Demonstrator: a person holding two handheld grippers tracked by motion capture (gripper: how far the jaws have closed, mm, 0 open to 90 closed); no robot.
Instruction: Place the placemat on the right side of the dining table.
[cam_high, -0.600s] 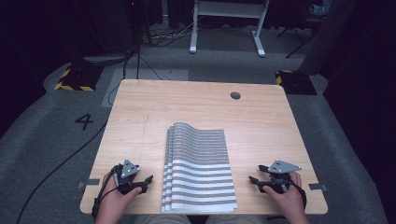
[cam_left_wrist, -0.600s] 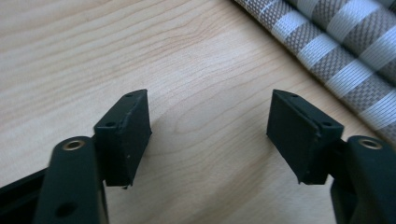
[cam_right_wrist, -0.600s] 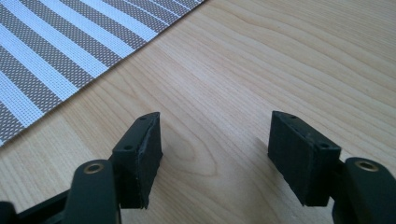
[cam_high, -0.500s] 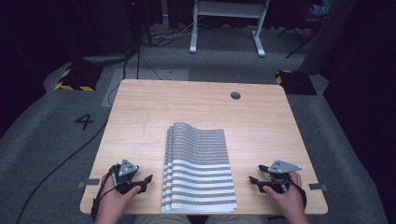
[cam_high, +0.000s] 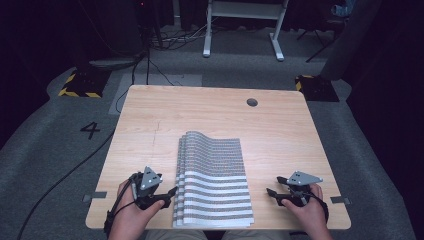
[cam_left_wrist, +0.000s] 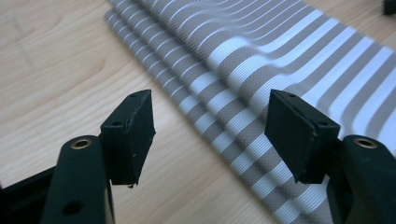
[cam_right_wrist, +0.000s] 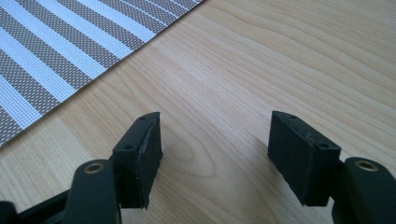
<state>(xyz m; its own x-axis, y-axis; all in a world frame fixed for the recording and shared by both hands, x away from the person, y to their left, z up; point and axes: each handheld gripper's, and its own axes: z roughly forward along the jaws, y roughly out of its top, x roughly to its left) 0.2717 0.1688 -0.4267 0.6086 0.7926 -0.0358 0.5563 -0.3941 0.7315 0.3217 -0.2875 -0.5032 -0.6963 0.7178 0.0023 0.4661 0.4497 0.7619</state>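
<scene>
A folded grey-and-white striped cloth (cam_high: 212, 180) lies in several stacked layers on the near middle of the wooden table (cam_high: 210, 117). My left gripper (cam_high: 172, 192) is open at the cloth's near-left edge, its tips almost touching the layered folds (cam_left_wrist: 205, 100). The left gripper view has the jaws (cam_left_wrist: 210, 130) wide apart with nothing between them. My right gripper (cam_high: 270, 192) rests open on bare wood, a short gap right of the cloth (cam_right_wrist: 60, 51). Its jaws (cam_right_wrist: 215, 144) hold nothing.
A round cable hole (cam_high: 252, 102) sits in the table's far right part. Dark floor surrounds the table, with a white frame leg (cam_high: 277, 47), cables (cam_high: 145, 65) and a number 4 mark (cam_high: 91, 130) on the carpet.
My left gripper has edged slightly right toward the cloth's edge. The right gripper and the cloth have stayed put.
</scene>
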